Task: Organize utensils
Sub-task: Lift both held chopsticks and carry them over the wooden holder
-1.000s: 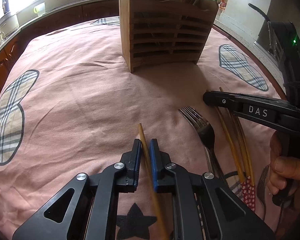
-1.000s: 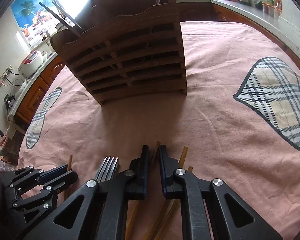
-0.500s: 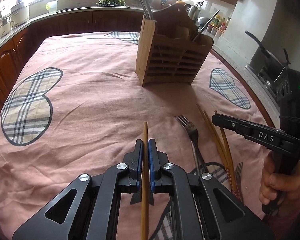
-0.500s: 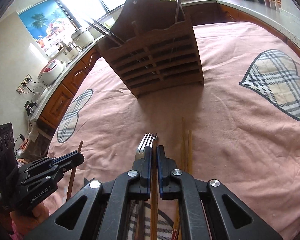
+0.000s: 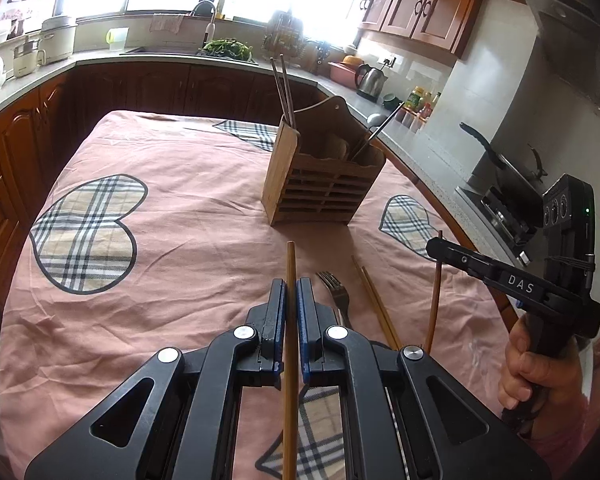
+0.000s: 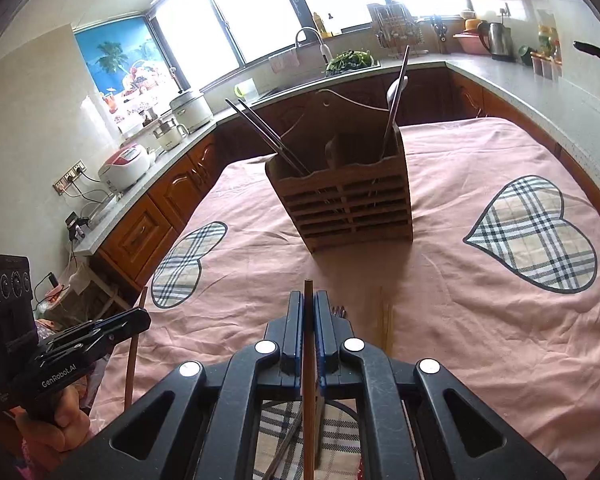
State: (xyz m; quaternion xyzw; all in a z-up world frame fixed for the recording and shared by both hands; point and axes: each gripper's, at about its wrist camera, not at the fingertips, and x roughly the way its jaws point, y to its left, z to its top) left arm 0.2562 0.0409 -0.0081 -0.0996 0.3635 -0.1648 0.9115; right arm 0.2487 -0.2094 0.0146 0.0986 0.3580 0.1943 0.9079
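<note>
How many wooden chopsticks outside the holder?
4: one in the left gripper, one in the right gripper, two lying on the pink cloth beside the metal fork. More may hide beneath the grippers.

"DAS" on right hand-held gripper (image 5: 440, 246), "GenRobot.AI" on left hand-held gripper (image 6: 142, 317)

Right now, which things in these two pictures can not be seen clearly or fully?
- Lower end of the left chopstick: left wrist view, hidden under the left tongs.
- Fork handle: left wrist view, covered by the tongs' body.
- Bottoms of the utensils in the wooden holder: right wrist view, hidden by its slatted wall.
- Counter bottles: both views, too small.
</note>
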